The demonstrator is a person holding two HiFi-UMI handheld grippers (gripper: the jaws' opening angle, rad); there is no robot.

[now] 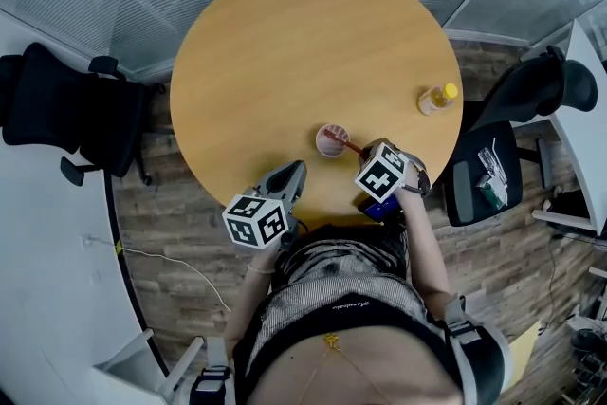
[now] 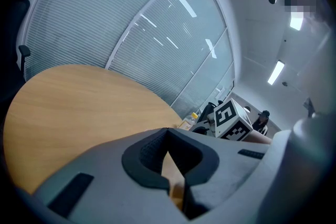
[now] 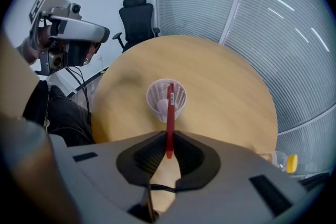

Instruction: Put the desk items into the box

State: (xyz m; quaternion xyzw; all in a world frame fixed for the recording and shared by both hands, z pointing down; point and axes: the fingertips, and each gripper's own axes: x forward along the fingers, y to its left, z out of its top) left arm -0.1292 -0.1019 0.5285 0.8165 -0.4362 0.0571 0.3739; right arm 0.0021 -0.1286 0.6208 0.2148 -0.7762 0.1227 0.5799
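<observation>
A red pen is pinched between the jaws of my right gripper. Its far end reaches over a small white slotted cup standing on the round wooden table. In the head view the right gripper sits at the table's near edge, and the pen runs from it to the cup. My left gripper hovers at the near edge left of the cup, jaws together and empty. The left gripper view shows the left gripper closed over bare table.
A clear bottle with a yellow cap stands near the table's right edge. Black office chairs stand to the left and right of the table. Glass walls with blinds lie beyond.
</observation>
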